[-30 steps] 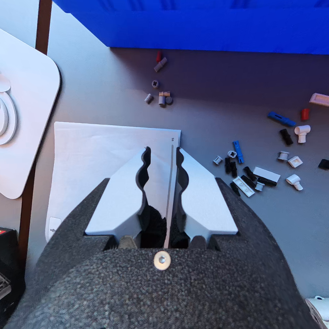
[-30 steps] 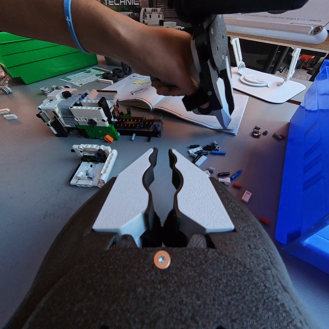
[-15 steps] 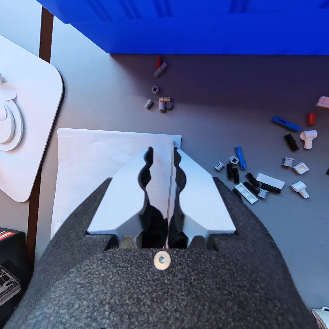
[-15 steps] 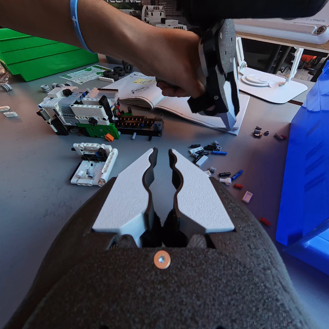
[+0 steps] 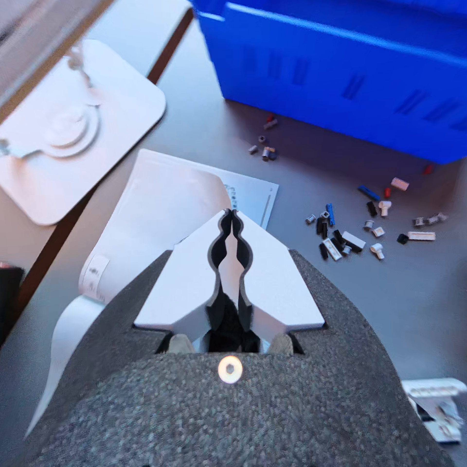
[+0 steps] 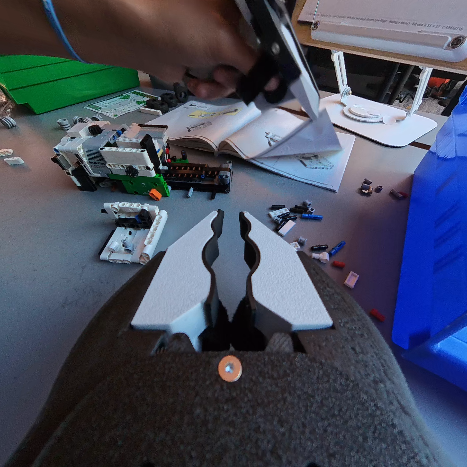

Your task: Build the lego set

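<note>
White and green, the half-built truck (image 6: 121, 161) sits left of the instruction booklet (image 6: 252, 141), where the left gripper (image 6: 312, 115), clenched on a page corner (image 6: 318, 136), lifts it, seemingly to reach the next step, while right of the booklet loose pieces (image 6: 295, 219) wait before the released, empty right gripper (image 6: 231, 214).

Dim bluish light, motion blur

White-fingered claw (image 6: 231, 214), speckled grey body, silver screw (image 6: 230, 368).
</note>
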